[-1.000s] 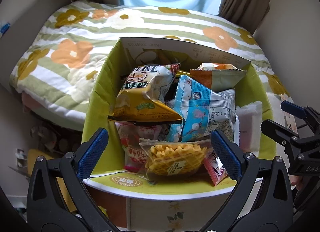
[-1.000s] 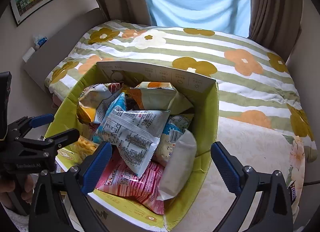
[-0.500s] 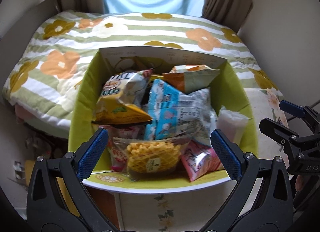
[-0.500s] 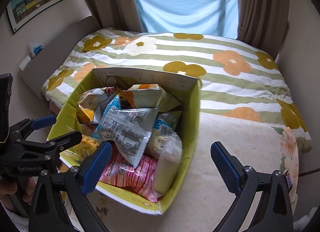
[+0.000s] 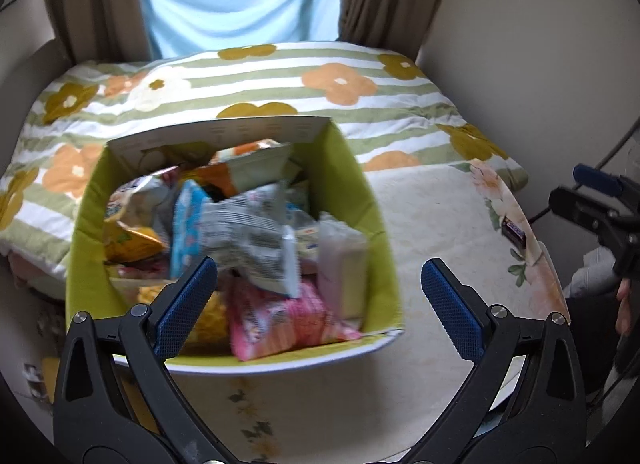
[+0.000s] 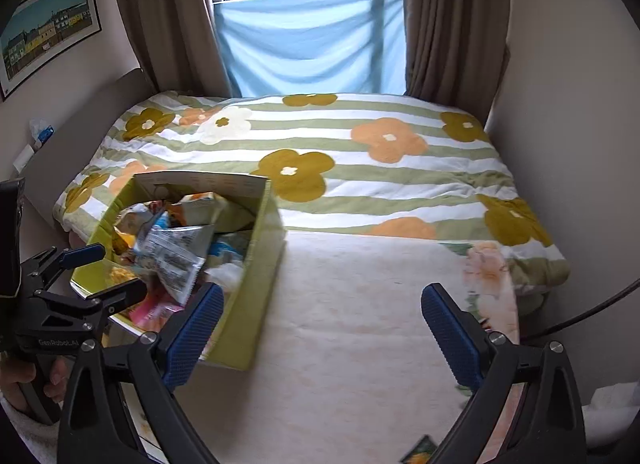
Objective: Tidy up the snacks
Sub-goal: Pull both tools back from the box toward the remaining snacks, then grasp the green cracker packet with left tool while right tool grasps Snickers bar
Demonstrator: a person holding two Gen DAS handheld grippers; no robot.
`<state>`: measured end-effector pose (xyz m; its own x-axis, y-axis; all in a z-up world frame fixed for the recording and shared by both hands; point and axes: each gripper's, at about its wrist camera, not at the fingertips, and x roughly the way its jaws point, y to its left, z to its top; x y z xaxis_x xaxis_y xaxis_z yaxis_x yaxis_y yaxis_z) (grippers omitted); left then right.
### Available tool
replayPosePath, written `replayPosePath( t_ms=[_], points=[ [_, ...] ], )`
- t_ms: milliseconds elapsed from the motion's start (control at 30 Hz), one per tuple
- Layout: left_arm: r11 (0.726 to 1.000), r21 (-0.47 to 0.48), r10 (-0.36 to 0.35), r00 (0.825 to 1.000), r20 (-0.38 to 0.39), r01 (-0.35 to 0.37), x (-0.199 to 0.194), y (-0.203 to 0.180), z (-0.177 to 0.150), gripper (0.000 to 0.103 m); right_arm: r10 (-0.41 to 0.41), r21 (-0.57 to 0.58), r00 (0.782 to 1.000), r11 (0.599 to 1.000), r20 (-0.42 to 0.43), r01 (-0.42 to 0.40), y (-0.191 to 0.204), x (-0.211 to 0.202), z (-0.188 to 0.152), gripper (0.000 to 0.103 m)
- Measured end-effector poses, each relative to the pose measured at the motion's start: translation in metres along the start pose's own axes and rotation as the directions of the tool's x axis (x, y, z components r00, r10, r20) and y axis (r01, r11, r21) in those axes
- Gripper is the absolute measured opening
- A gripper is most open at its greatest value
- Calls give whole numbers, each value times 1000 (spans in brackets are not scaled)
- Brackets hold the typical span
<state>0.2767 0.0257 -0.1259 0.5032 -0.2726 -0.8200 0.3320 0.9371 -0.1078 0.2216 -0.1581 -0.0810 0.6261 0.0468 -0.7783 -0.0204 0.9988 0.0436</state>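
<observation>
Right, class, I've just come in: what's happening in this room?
A person holds two grippers over a table by a bed. Both the left gripper and the right gripper are open and hold nothing. A green box stuffed with snack packets sits on the table; no packet has been taken out yet.

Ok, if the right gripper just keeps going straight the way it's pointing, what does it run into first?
Probably nothing in the box. The right gripper is open and aimed past the green box, which sits off its left finger. Ahead lies the bare cream tabletop, then the floral quilt. Depth is uncertain.
</observation>
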Motion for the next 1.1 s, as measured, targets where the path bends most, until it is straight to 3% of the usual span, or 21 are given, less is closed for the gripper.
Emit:
replayPosePath(
  t_ms=[200,533,833,1100],
  points=[
    [1000,10,8,999,-36,-8,13,-72,-21,102,16,-42,1000,999,-4,-16,-63,-16,-16,99],
    [999,-48,-28,982,-187,20,65,-205,-78,102,51,-108,996,992,-68,-58,-154,-3,-46,99],
    [995,5,-93,942,-322,100,106,-288,-137,101,82,-104,989,990,-125,-96,-187,31,-66,99],
    [993,55,-78,931,-358,104,144,-325,-162,102,91,-68,983,992,-156,-103,-205,60,-79,99]
  ],
)
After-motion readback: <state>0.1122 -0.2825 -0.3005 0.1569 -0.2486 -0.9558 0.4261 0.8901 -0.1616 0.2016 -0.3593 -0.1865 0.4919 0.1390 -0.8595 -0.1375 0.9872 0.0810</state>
